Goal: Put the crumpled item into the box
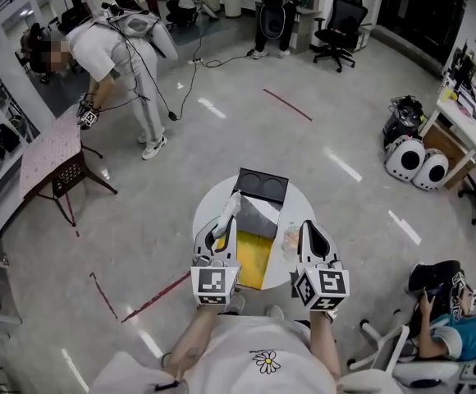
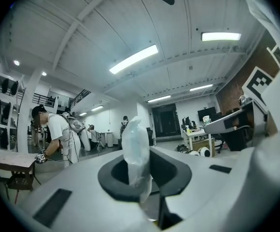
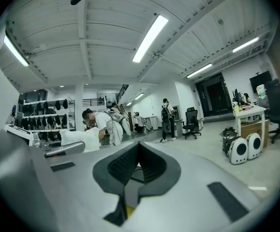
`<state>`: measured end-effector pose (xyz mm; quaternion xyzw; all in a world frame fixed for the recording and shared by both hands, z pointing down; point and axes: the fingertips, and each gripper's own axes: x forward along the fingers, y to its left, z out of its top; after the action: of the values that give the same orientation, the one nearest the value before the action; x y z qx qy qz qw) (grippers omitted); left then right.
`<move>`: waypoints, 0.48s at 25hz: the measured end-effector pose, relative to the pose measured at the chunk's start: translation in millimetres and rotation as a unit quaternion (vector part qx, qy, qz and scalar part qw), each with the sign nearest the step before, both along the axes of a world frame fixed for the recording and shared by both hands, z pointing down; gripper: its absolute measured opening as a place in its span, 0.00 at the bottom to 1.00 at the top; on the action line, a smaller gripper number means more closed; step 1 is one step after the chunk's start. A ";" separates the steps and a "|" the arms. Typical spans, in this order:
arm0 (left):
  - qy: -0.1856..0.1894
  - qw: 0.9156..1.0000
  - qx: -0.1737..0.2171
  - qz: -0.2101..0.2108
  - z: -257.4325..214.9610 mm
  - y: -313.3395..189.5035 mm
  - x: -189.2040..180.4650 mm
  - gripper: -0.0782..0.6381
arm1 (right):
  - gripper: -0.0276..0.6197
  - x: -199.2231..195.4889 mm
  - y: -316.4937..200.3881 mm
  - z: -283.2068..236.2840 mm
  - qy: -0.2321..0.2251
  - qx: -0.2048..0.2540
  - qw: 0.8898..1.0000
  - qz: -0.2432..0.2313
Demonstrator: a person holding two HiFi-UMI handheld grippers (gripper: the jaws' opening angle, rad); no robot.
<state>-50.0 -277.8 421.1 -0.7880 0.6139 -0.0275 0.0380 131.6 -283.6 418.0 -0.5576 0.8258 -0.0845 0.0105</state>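
I have the left gripper (image 1: 220,231) clamped on the crumpled item (image 2: 135,153), which is held just above the left edge of the open box (image 1: 254,263) (right gripper (image 1: 310,231) beside its right edge, jaws together, empty), so lowering and release remain.

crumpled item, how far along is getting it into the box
Done: the left gripper is shut on the crumpled item. In hand: it is held beside the open box. Left: carry it over the opening and release. The right gripper is shut, empty.
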 end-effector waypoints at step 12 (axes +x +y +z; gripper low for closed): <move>-0.043 0.999 -0.014 -0.003 18.9 5.5 -2.2 0.16 | 0.05 -4.6 4.7 17.1 0.001 -0.024 1.000 -0.008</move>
<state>-52.2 -272.3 440.0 -0.7845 0.6138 -0.0704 0.0533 127.0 -279.0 435.1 -0.5515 0.8277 -0.1034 -0.0042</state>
